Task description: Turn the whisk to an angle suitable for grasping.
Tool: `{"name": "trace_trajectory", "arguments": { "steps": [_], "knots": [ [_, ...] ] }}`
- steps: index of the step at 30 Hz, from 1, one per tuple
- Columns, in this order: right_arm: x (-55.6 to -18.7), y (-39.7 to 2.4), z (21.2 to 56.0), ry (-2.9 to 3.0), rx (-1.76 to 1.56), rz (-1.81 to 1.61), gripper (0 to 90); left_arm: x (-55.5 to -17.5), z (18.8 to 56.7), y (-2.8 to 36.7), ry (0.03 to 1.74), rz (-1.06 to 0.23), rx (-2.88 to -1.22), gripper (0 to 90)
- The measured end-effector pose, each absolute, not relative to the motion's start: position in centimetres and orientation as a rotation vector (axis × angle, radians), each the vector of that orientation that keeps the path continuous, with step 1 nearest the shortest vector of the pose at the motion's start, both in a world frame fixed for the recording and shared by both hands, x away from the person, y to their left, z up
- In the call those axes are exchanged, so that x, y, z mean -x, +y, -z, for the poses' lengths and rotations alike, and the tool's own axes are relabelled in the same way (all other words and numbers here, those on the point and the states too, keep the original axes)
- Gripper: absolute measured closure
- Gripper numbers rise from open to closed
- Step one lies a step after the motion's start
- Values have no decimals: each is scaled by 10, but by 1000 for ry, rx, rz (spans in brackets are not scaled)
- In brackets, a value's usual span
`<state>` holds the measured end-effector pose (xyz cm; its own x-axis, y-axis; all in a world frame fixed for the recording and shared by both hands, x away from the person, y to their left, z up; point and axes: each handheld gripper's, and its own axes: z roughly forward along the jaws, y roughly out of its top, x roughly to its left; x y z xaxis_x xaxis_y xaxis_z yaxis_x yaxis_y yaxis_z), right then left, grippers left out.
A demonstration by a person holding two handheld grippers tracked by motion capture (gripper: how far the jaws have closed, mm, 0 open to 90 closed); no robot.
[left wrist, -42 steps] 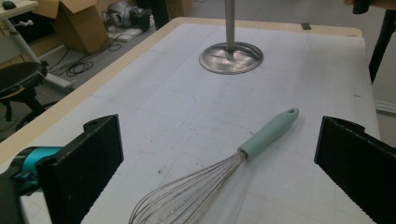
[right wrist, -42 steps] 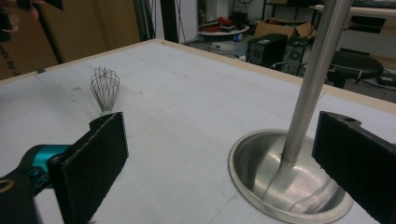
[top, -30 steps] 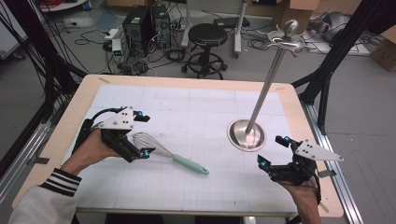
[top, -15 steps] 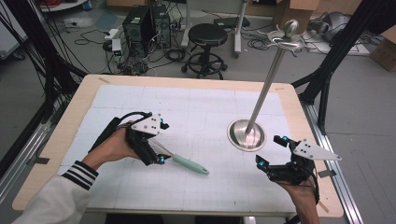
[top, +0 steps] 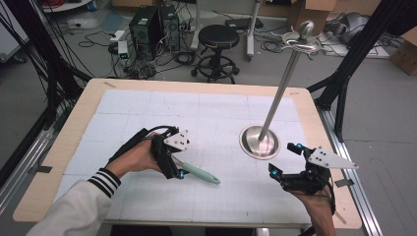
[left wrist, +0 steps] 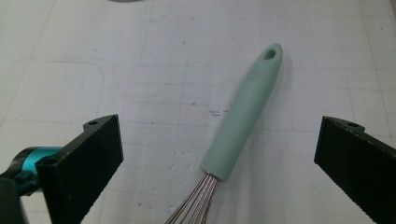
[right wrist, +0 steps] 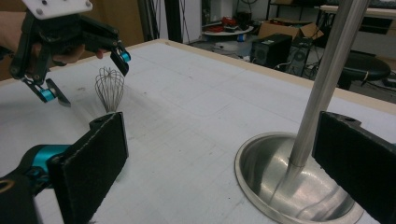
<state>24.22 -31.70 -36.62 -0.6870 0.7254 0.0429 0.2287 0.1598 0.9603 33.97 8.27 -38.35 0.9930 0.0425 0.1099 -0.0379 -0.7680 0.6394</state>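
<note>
A whisk with a mint-green handle (top: 200, 173) lies on the white mat, its handle end toward the right. My left gripper (top: 173, 158) hovers over the wire head, open. In the left gripper view the handle (left wrist: 243, 109) runs up between the two wide-apart jaws of my left gripper (left wrist: 219, 140), with neither jaw touching it, and the wires (left wrist: 194, 207) show at the bottom. My right gripper (top: 284, 158) is open near the table's right front, holding nothing. The right gripper view shows the wire head (right wrist: 109, 87) under the left gripper (right wrist: 86, 77), farther off.
A steel stand with a round dished base (top: 259, 142) and a tall leaning pole (top: 282, 83) is just beyond my right gripper. In the right gripper view its base (right wrist: 299, 186) and pole (right wrist: 327, 79) are close, by the right jaw. The wooden table edge (top: 319, 128) runs to the right.
My left gripper has moved right and slightly nearer, from beside the whisk's wire head to over it, jaws astride the handle. The whisk and my right gripper have not moved.
</note>
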Motion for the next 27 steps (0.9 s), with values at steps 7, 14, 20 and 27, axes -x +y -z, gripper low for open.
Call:
{"name": "trace_trajectory", "arguments": {
  "steps": [7, 14, 20, 27],
  "knots": [
    [-243, -315, 367, 2020, -900, -1546, 24, -344, 399, 71, -29, -113, -2508, 31],
    [-242, -317, 366, 2010, -904, -1551, 24, -349, 406, 67, -44, -67, -2544, 119],
    [-243, -316, 367, 2012, -906, -1551, 24, -352, 409, 59, -64, -25, -2583, 257],
    [-242, -317, 368, 2010, -908, -1554, 24, -356, 413, 51, -96, -1, -2654, 350]
  ]
}}
